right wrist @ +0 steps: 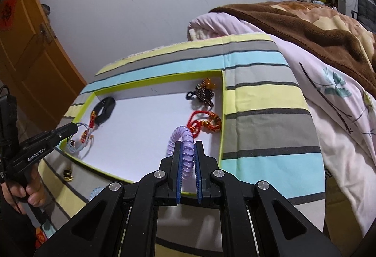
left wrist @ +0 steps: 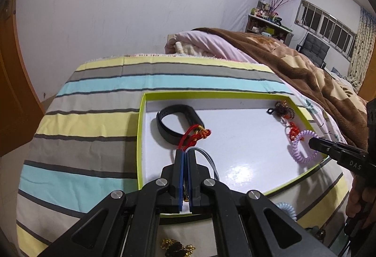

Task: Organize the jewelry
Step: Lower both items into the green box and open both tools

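A white tray with a green rim (left wrist: 141,130) (right wrist: 222,116) lies on a striped cloth. My left gripper (left wrist: 185,151) is shut on a light blue cord bracelet (left wrist: 208,160) over the tray's near left part; it also shows in the right wrist view (right wrist: 81,139). A black wristband (left wrist: 169,120) and a red cord bracelet (left wrist: 195,136) lie just ahead of it. My right gripper (right wrist: 188,144) is shut on a purple coil bracelet (right wrist: 185,151) (left wrist: 303,151) at the tray's right side. A dark chain piece (right wrist: 204,92) and a red-gold bracelet (right wrist: 206,122) lie beyond it.
On the cloth near the tray's front edge lie a pale blue coil tie (left wrist: 285,209) (right wrist: 96,192) and a gold chain piece (left wrist: 176,246) (right wrist: 68,174). A brown blanket and pink quilt (left wrist: 293,52) are piled to the right. A wooden door (right wrist: 30,50) stands at the left.
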Available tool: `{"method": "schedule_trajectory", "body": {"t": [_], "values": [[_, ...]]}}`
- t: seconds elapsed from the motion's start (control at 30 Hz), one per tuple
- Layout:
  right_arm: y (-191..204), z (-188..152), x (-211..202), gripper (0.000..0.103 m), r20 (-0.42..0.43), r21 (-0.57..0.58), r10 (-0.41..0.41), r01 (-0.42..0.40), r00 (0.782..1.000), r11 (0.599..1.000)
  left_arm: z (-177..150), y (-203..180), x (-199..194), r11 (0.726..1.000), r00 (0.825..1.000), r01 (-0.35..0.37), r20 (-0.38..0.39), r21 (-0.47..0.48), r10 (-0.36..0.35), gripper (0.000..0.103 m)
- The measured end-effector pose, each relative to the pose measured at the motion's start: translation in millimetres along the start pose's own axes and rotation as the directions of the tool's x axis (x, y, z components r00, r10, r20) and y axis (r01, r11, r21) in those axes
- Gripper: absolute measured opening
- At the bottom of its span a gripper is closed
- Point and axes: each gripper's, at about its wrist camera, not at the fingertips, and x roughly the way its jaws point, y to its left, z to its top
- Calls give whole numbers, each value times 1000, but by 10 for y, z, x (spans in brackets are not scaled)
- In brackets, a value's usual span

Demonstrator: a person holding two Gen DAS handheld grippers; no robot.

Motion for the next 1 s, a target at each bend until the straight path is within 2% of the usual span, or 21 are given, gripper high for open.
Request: {"method": "schedule_trajectory", "body": {"t": [0.23, 0.4, 0.47, 0.7, 1.0], "values": [[61, -1, 3, 12, -9, -35, -34, 34, 999, 999, -42, 26, 46, 1000, 1000, -5, -18, -8, 4, 2], [119, -26, -41, 22, 5, -58, -50, 50, 999, 997, -63, 5, 35, 1000, 1000, -8, -21, 14, 8, 2], [139, -36, -69, 29, 14, -69, -58, 58, 998, 996, -73, -3, 29, 1000, 1000, -3, -22, 17, 4, 3], [136, -55, -162, 30, 35, -72, -67, 69, 997, 995, -105, 21, -29, 1000, 1000, 11, -16, -3, -11, 6], [182, -193, -369, 30, 54, -65, -41, 45, 998, 997, -163, 29, -252, 1000, 1000, 10, 23, -7, -10, 10]]}}
